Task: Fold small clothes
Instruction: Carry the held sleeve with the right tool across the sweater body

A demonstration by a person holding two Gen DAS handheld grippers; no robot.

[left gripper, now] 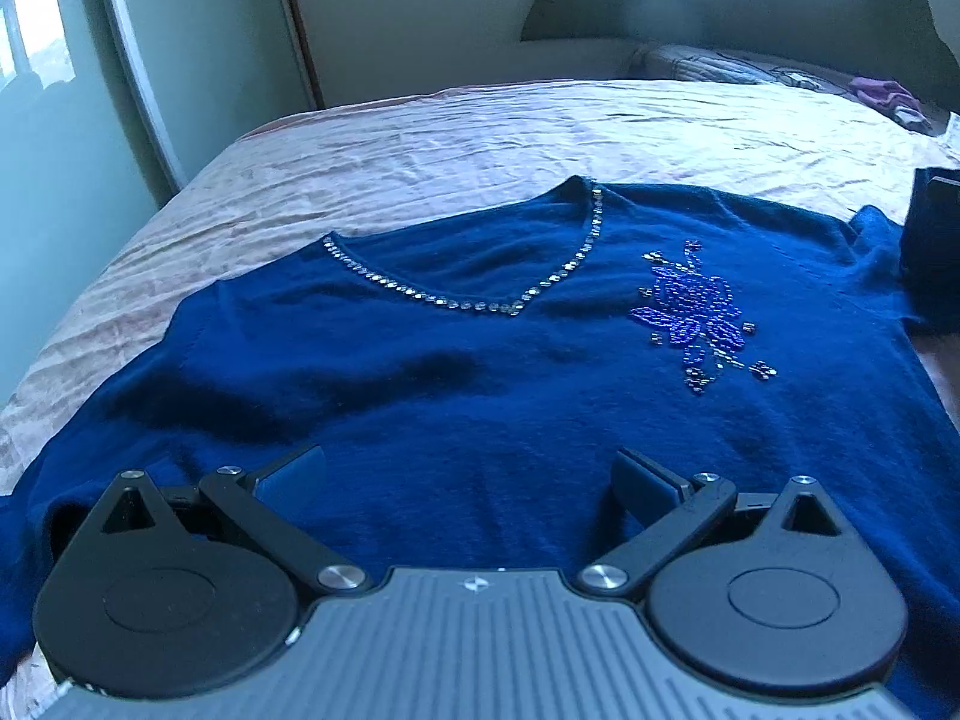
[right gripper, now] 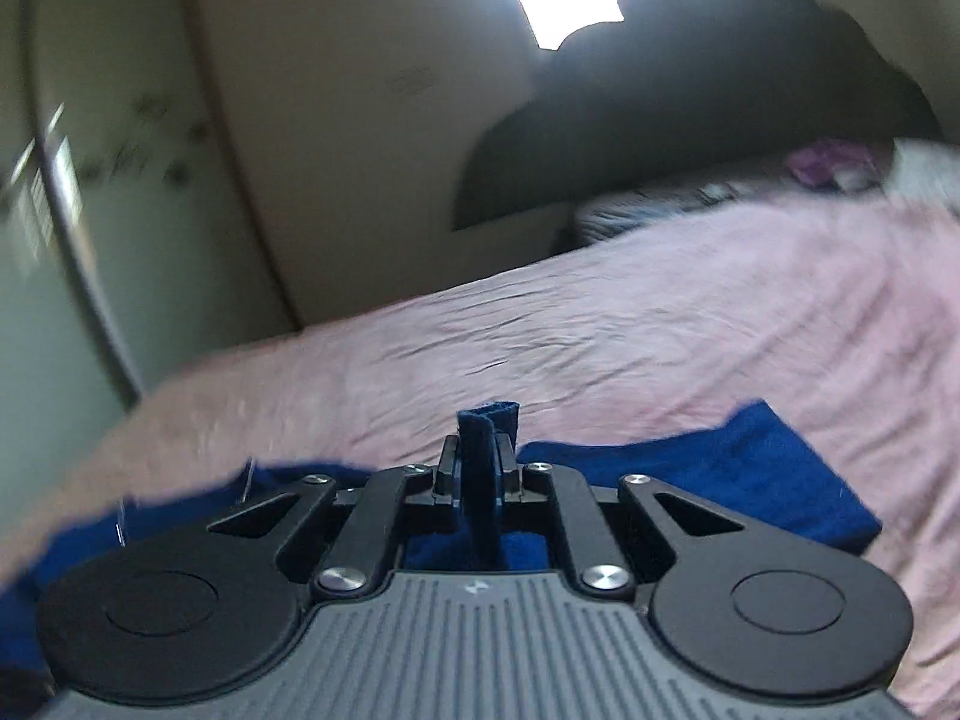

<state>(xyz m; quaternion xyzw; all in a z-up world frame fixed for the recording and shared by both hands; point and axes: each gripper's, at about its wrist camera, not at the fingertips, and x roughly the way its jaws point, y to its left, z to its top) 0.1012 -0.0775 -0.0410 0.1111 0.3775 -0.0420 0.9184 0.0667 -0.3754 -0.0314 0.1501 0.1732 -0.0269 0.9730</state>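
Lying flat on a wrinkled pink bedspread, the fuzzy blue sweater shows beadwork; left gripper gapes wide, right gripper pinches its fabric.

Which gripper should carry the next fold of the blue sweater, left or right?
Right, probably. The right gripper is already shut on a pinch of the blue sweater, so it can carry that edge over. The left gripper is open above the sweater's front, holding nothing.
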